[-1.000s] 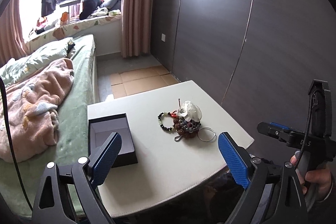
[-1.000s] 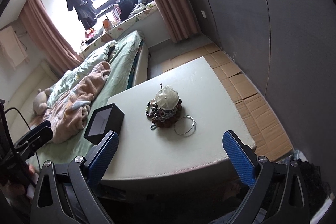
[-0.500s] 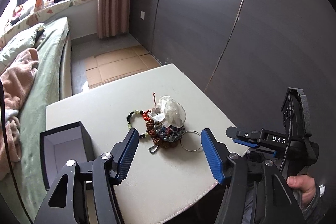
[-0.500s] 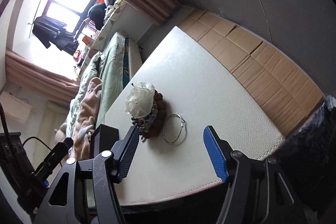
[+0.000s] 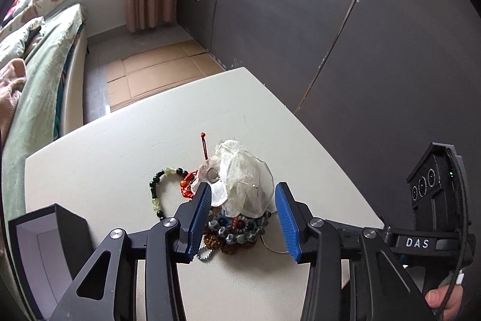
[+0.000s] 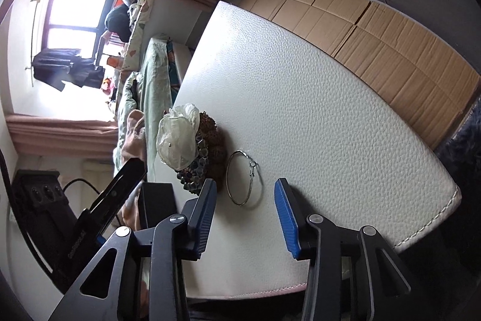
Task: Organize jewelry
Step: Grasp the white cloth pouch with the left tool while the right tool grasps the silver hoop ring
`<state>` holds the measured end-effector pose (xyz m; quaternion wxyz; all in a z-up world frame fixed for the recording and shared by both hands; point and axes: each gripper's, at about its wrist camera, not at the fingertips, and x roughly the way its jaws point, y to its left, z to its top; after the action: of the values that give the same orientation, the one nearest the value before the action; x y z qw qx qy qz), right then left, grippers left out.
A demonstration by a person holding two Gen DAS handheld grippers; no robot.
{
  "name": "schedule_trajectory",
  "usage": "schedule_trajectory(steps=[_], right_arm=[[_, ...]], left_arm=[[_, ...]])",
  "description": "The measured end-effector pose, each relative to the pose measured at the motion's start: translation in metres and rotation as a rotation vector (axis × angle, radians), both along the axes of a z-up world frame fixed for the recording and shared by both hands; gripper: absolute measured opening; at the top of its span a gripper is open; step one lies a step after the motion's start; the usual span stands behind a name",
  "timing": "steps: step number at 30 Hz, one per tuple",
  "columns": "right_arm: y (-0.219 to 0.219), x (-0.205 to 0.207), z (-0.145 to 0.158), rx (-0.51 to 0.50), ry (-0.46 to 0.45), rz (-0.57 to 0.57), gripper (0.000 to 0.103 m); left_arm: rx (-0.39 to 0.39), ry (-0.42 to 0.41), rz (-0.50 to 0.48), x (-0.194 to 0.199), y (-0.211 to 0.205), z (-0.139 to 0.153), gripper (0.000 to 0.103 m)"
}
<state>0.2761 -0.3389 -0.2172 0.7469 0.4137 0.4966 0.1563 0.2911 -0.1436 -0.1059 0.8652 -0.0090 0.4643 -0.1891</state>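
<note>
Right then, the left gripper hung low in the frame with its blue pads spread apart, straddling the jewelry pile at centre without clearly touching it; a sheer white pouch sat on top of the beads. At lower left stood the open dark box on the white table. Over in the right wrist view, the right gripper was parted too, gripping nothing, the silver bangle lying between its tips.

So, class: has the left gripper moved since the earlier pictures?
Yes. The left gripper has come forward over the table, and now brackets the jewelry pile, which lay well ahead of it before.
</note>
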Motion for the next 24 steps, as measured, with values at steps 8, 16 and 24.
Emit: schedule_trajectory(steps=[8, 16, 24], right_arm=[[0.008, 0.007, -0.001, -0.033, 0.002, 0.022, 0.043], [0.015, 0.01, -0.001, -0.055, -0.011, 0.027, 0.043], [0.028, 0.011, 0.006, -0.154, -0.029, 0.049, 0.034]], left_arm=[[-0.014, 0.017, 0.008, 0.003, 0.0, -0.013, 0.002], [-0.07, -0.035, 0.036, -0.018, 0.027, 0.018, 0.001], [-0.1, -0.088, 0.069, -0.044, 0.056, 0.049, 0.001]])
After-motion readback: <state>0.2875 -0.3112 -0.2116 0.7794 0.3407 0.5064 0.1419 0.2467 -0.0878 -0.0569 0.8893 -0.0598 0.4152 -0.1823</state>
